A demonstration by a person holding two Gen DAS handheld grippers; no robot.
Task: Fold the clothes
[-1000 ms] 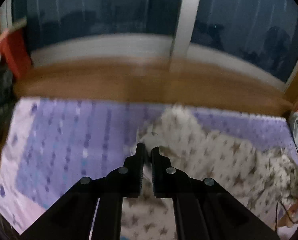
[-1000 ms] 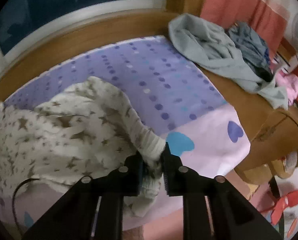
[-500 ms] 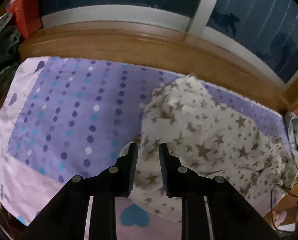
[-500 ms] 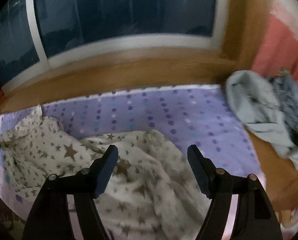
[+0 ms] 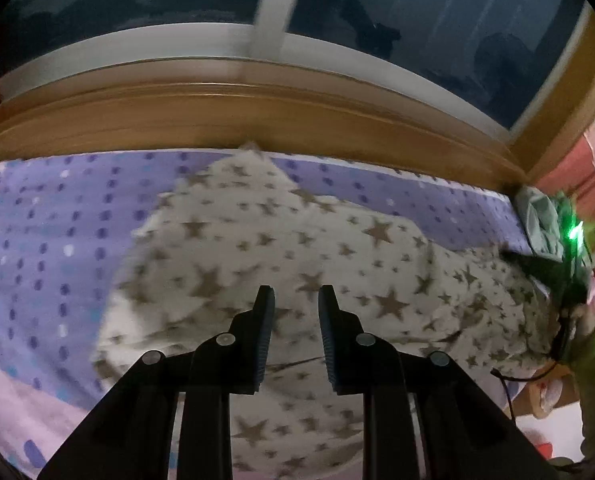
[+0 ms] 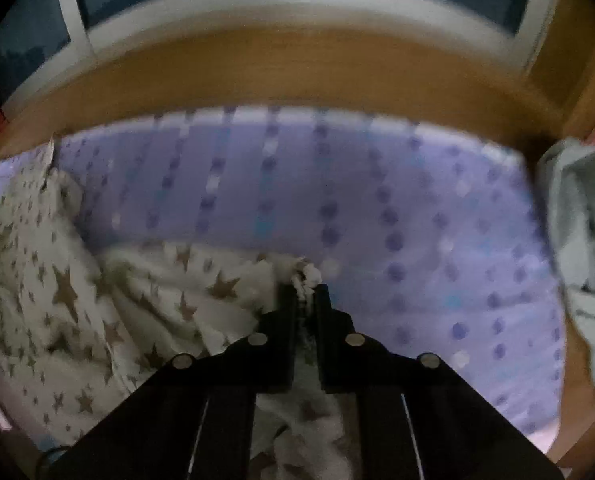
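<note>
L gripper (image 5: 293, 300) tilted down, jaws slightly apart, nothing pinched; R gripper (image 6: 304, 294) tilted down, jaws clamped on star-print garment (image 6: 201, 280) edge

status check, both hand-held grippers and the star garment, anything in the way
Right hand-held gripper shut on star garment edge. Left hand-held gripper open above it, nothing pinched. Garment rumpled on purple dotted blanket. Grey clothes pile off right, clear.

1 star garment (image 5: 281, 248), 1 dotted mat (image 6: 377, 200), approx. 1 grey clothes pile (image 6: 581, 216)
</note>
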